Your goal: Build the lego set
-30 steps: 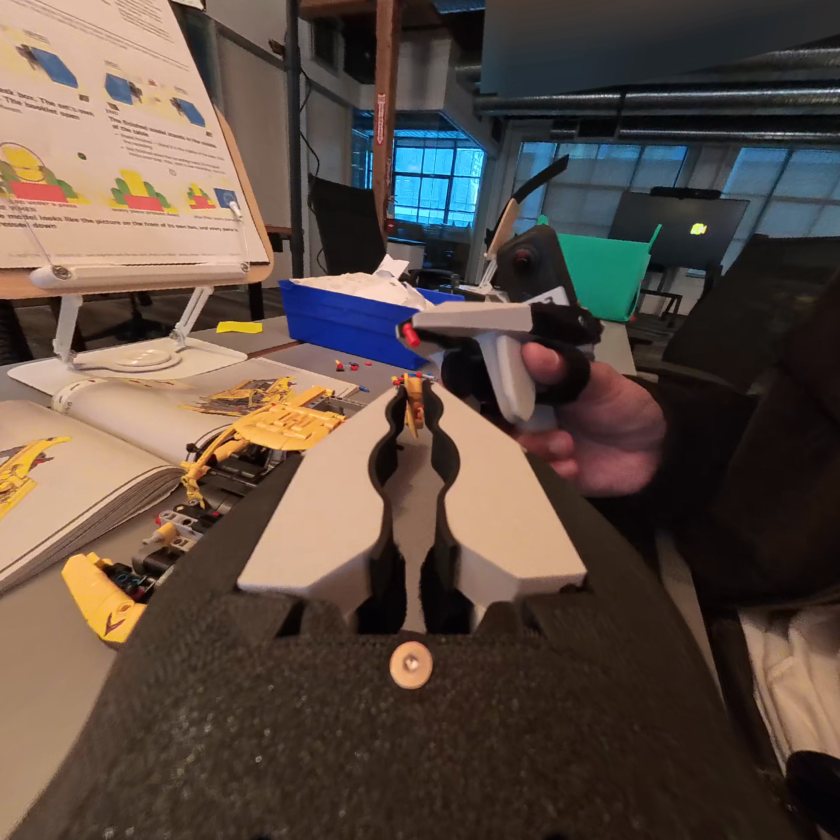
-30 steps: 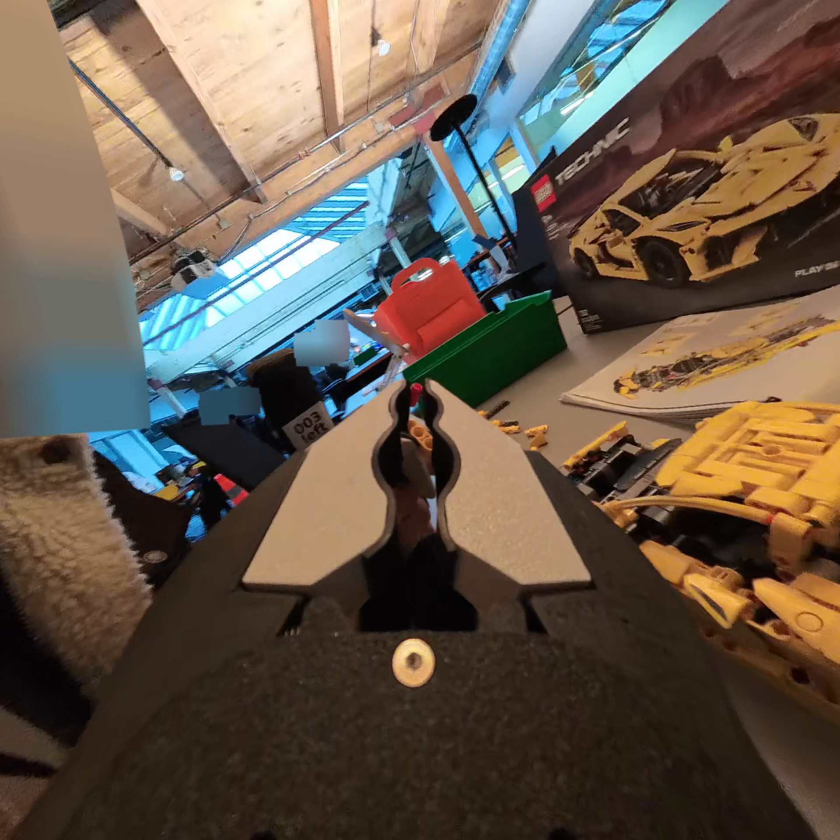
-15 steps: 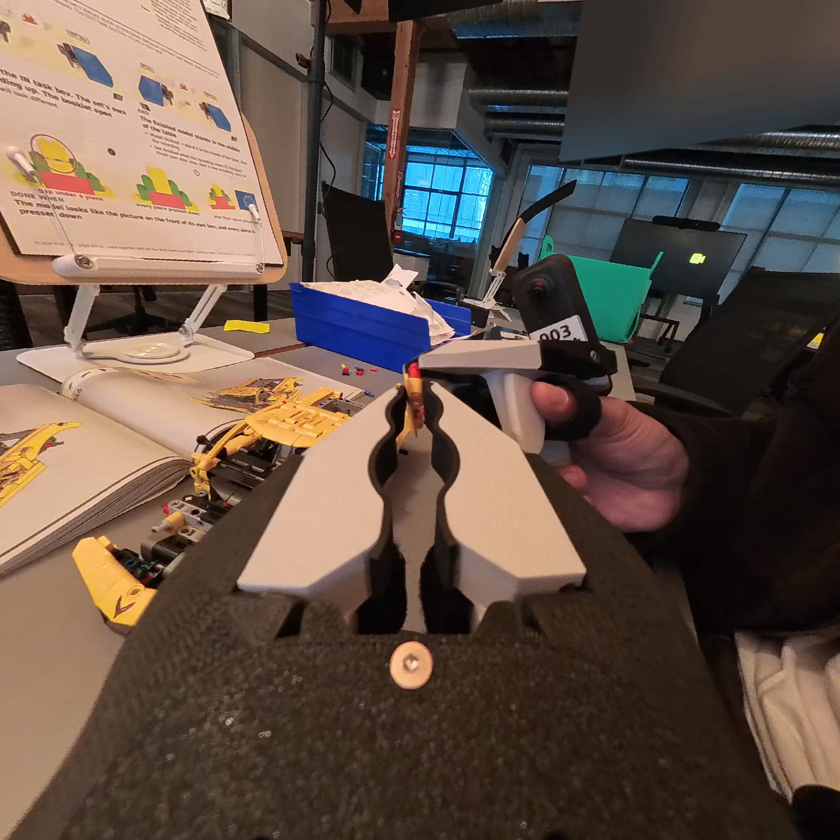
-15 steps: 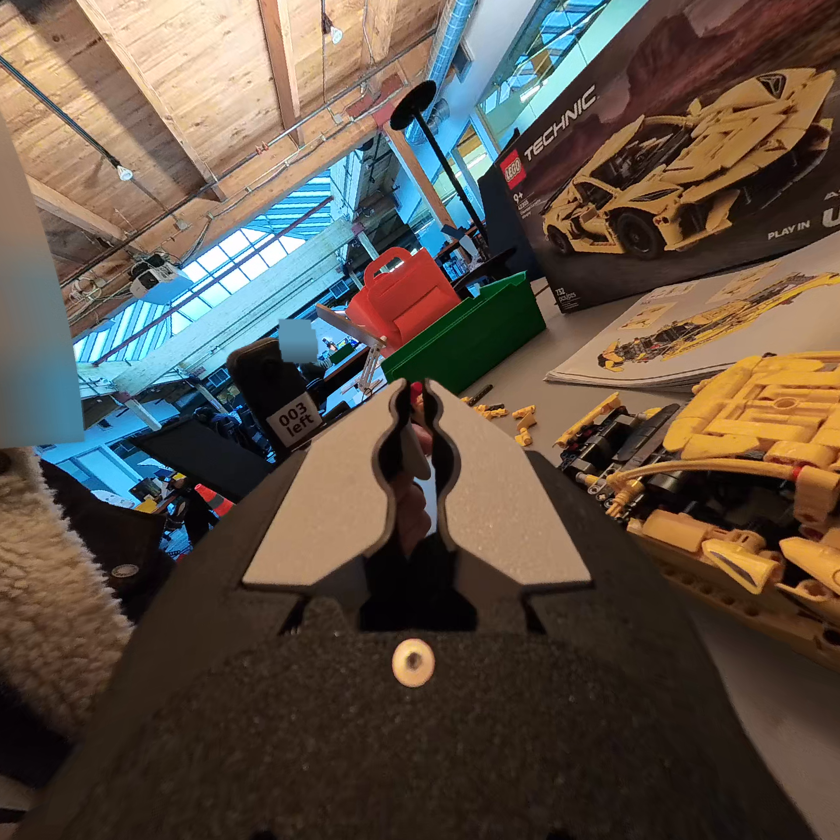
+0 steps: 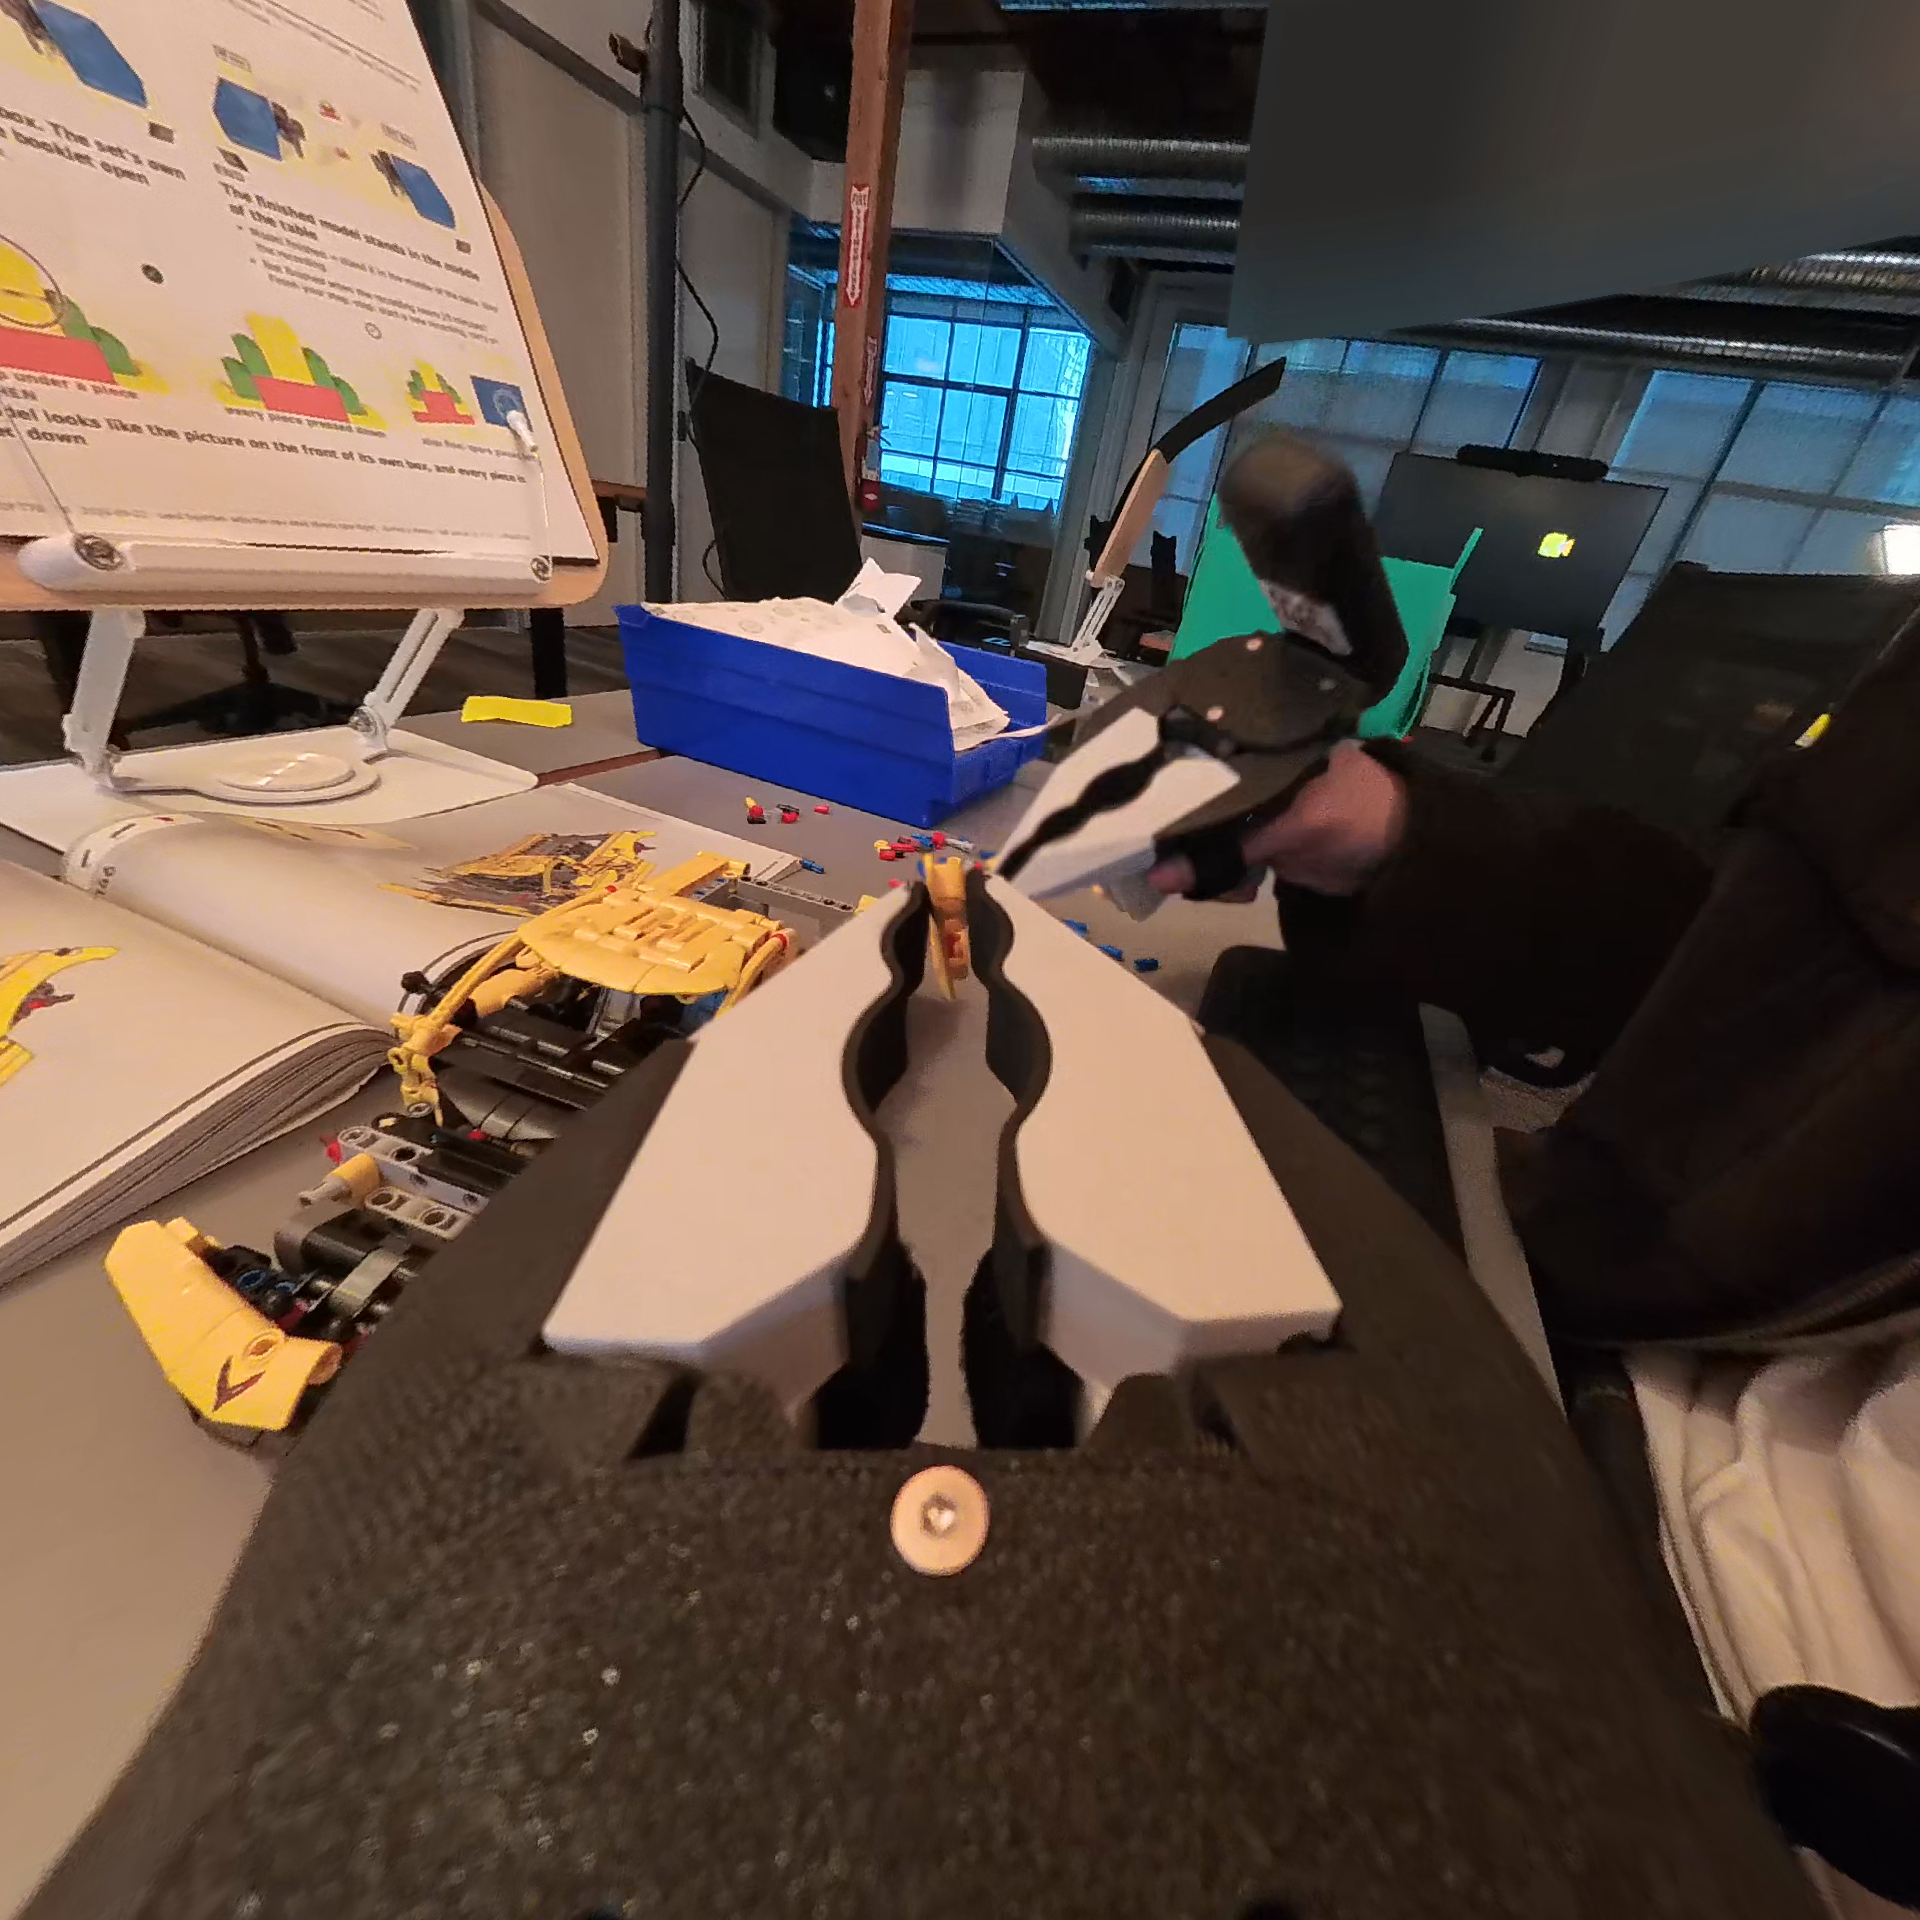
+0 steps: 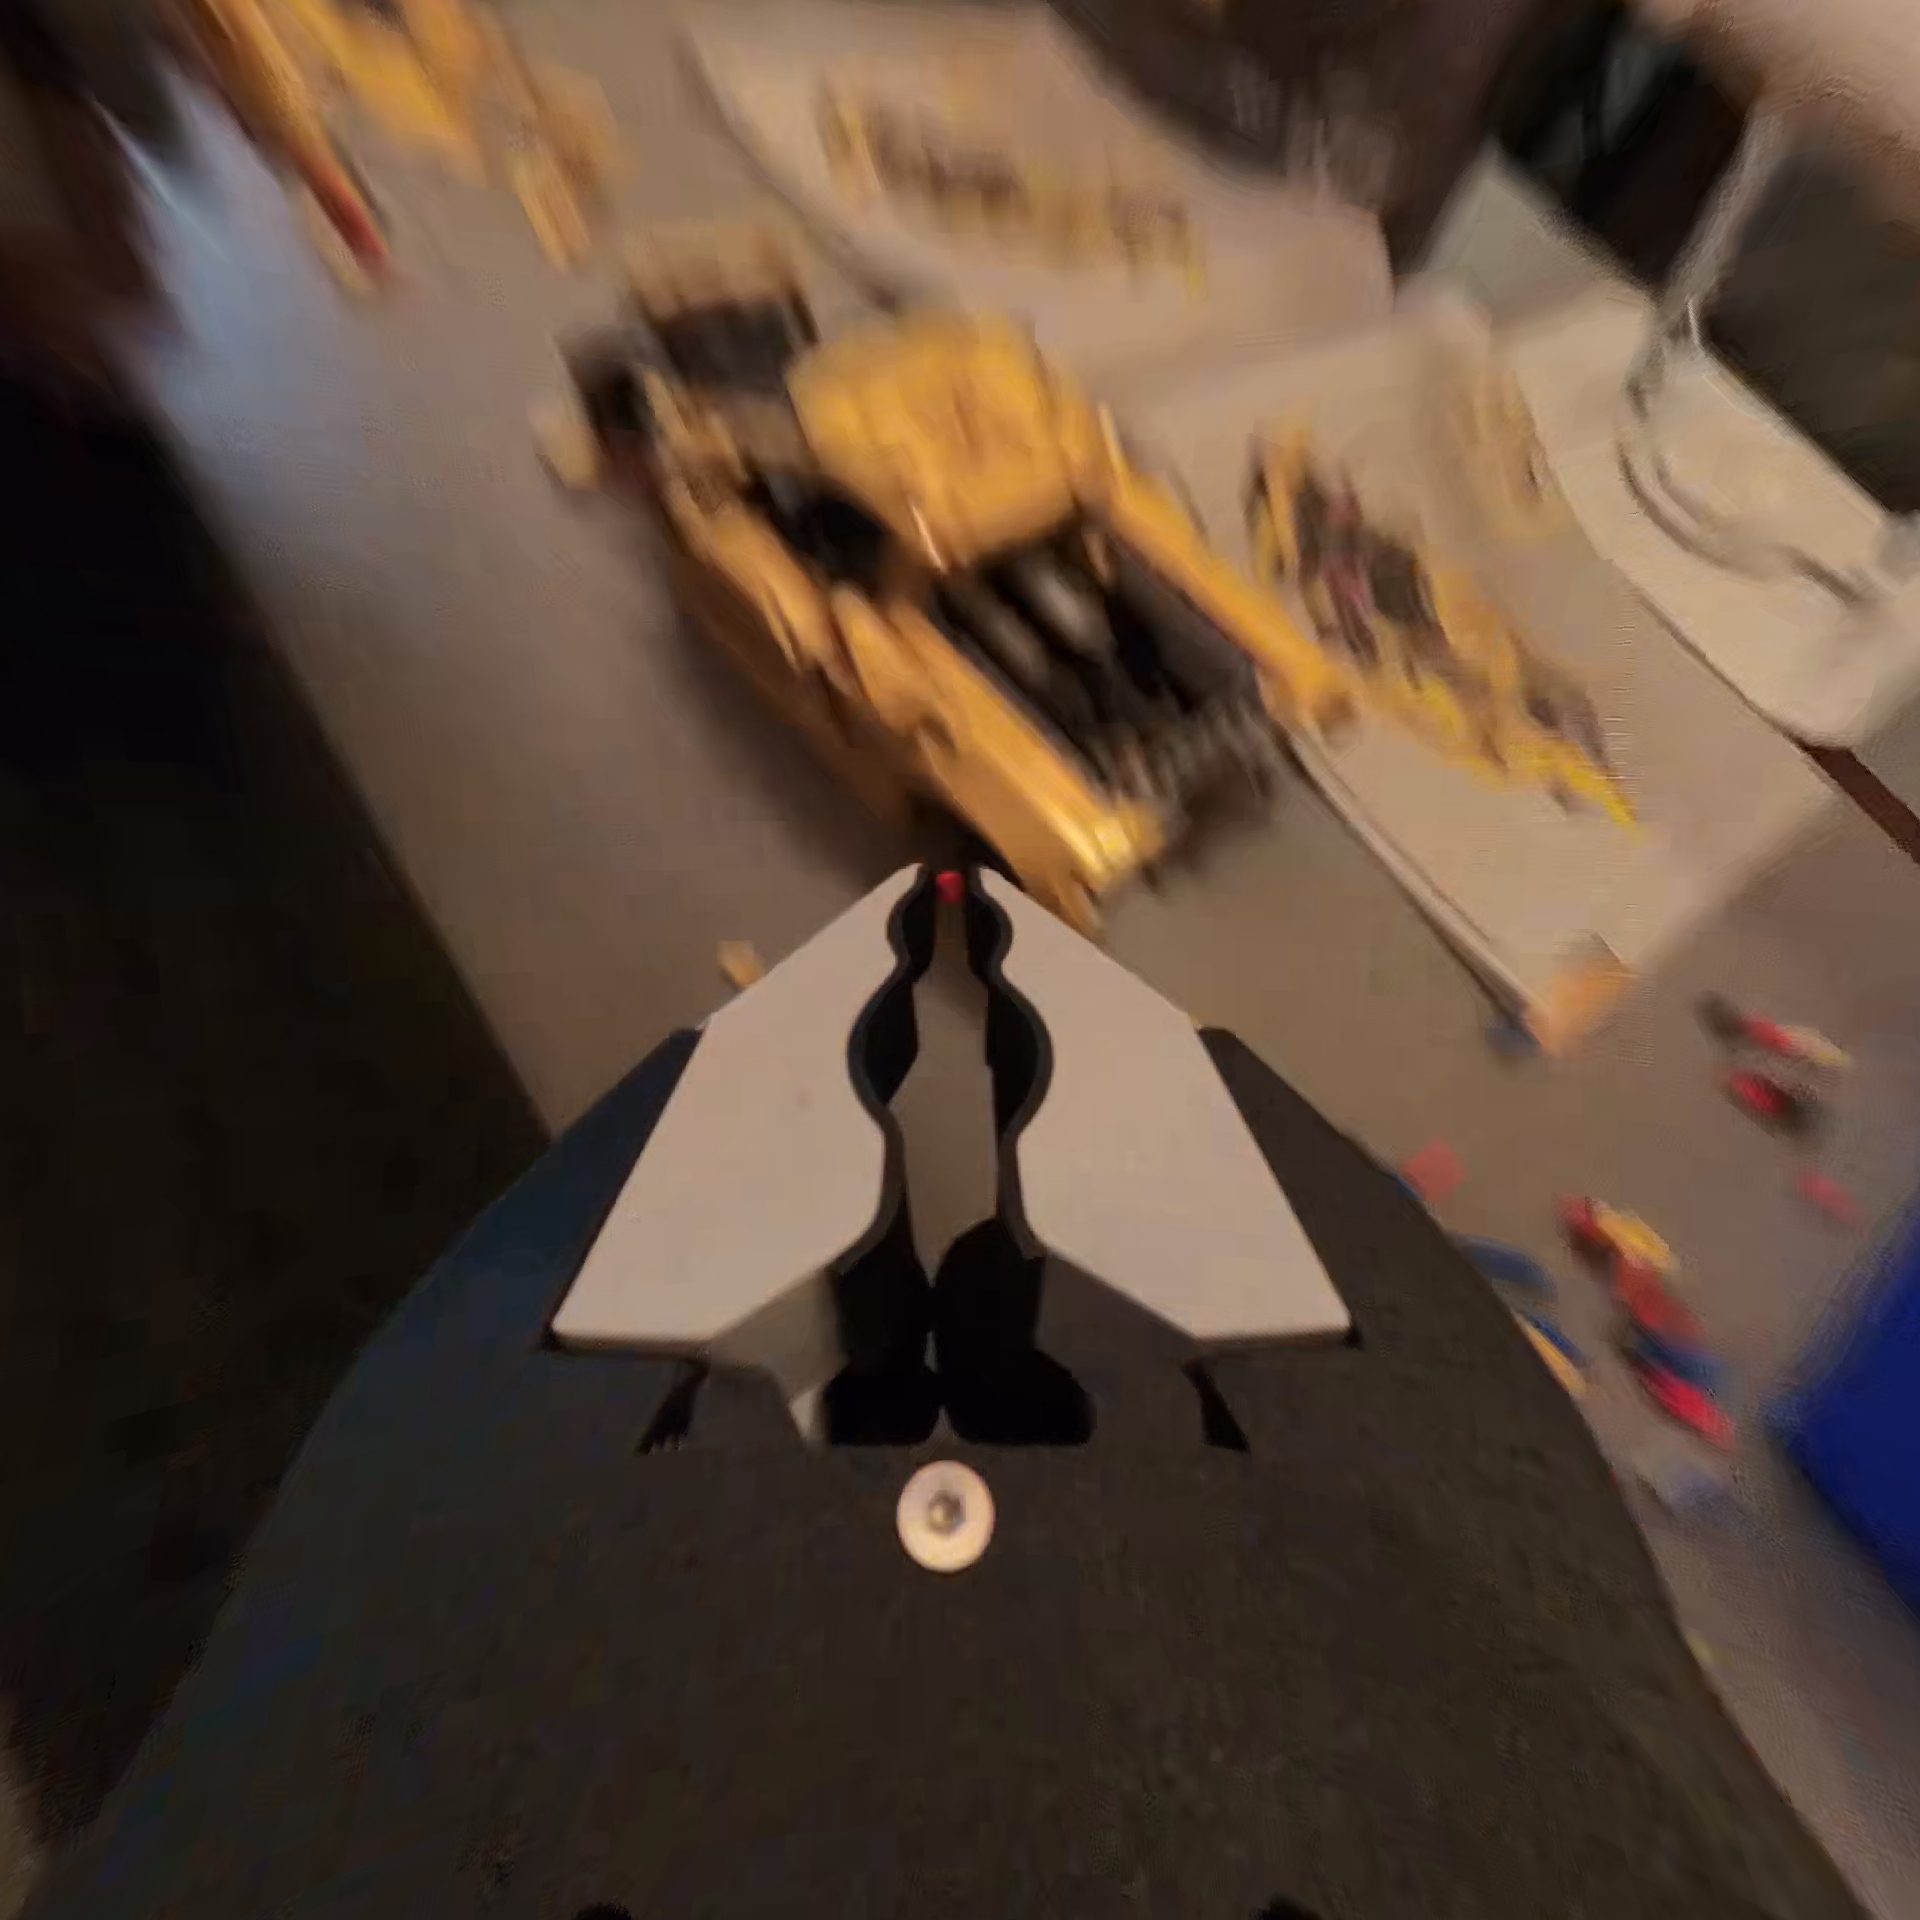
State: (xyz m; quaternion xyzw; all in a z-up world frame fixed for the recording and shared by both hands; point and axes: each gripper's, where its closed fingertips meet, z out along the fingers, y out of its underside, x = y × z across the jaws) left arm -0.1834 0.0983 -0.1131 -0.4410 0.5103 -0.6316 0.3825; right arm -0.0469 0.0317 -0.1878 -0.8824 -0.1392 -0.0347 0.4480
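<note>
My left gripper (image 5: 948, 896) is shut on a small yellow lego piece (image 5: 945, 940) and holds it above the table. The right gripper (image 5: 1006, 864) shows in the left wrist view, tilted down, with its tips just right of the yellow piece. In the blurred right wrist view my right gripper (image 6: 948, 883) is shut on a small red piece (image 6: 948, 886) and points down at the table. The partly built yellow and black car (image 5: 634, 945) lies on the grey table to the left; it also shows in the right wrist view (image 6: 935, 561).
An open instruction booklet (image 5: 187, 997) lies left of the car. A sheet on a white stand (image 5: 260, 312) is behind it. A blue bin (image 5: 810, 727) with paper is at the back. Small loose pieces (image 5: 914, 847) lie near it. A person's sleeve (image 5: 1714, 987) is at the right.
The right gripper has swung from pointing up and level to pointing down at the table, which blurs its view. The left gripper still holds the yellow piece and has tilted down slightly.
</note>
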